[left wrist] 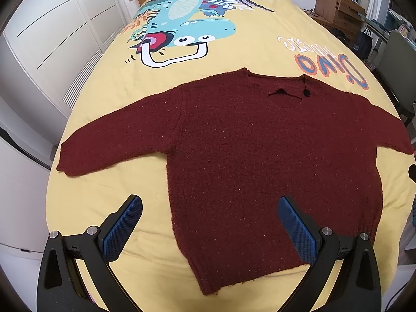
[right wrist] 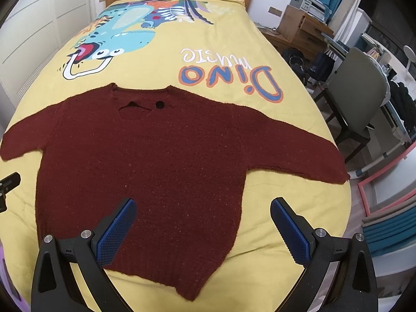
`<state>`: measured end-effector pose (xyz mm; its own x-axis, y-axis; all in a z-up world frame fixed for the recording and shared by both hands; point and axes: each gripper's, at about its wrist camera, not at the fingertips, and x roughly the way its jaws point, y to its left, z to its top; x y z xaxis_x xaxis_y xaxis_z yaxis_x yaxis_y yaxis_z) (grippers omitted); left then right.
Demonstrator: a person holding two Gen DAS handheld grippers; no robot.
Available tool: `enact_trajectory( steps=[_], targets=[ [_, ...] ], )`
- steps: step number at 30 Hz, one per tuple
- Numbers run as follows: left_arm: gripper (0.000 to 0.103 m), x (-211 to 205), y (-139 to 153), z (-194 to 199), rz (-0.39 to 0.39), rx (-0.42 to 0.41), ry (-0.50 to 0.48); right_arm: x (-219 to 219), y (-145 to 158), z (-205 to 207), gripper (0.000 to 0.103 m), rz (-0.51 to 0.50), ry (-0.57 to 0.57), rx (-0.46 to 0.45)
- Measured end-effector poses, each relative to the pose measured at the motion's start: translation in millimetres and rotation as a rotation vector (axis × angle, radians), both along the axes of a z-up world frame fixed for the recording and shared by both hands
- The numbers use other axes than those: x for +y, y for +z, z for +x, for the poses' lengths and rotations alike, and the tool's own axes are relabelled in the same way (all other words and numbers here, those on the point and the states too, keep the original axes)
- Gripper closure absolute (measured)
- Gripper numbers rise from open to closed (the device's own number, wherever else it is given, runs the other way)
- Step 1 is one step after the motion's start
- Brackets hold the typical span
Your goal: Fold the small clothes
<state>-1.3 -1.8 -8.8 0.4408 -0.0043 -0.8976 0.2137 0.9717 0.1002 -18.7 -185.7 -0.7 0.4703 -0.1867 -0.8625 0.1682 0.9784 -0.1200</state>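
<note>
Containers: honestly nothing here really holds anything, the only carrier is the bed [left wrist: 260,39] with its yellow dino-print cover.
Sweater: dark red knit sweater [left wrist: 247,143] lies flat on the near half of the bed, collar toward the headboard, hem toward the near edge, both sleeves spread out to the left and right edges. There's a small black button [right wrist: 160,104] by the collar.
Left gripper: left gripper [left wrist: 209,230] hangs over the near edge, jaws spread wide and gripping nothing. Its left blue pad is above bare yellow cover, the right pad above the sweater's lower left part near the hem.
Right gripper: right gripper [right wrist: 202,231] is the mirror of that, wide open and empty, left pad above the sweater's lower right part, right pad above the cover beside it.
Left of the bed: white wardrobe doors [left wrist: 52,39].
Right of the bed: a grey-backed chair [right wrist: 361,91], wooden drawers [right wrist: 304,30] and a cluttered desk, well apart from the sweater.
In the way: nothing sits on the sweater.
</note>
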Motion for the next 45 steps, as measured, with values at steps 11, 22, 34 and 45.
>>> enact_trajectory(
  steps=[11,22,34,45],
  targets=[
    [0.001,2.2,1.5,2.0,-0.02,0.014,-0.003,2.7,-0.8,0.9,0.001,-0.003,0.008,0.001],
    [0.001,2.3,0.0,1.4,-0.017,0.019,-0.002,6.2,-0.6,1.6,0.001,-0.005,0.015,0.004],
    [0.001,1.8,-3.3,1.8,-0.008,0.025,-0.004,5.9,-1.6,0.0,0.001,-0.002,0.015,0.009],
    [0.001,0.1,-4.7,1.8,-0.005,0.031,-0.013,3.1,-2.6,-0.4,0.001,0.001,0.013,0.012]
  ],
)
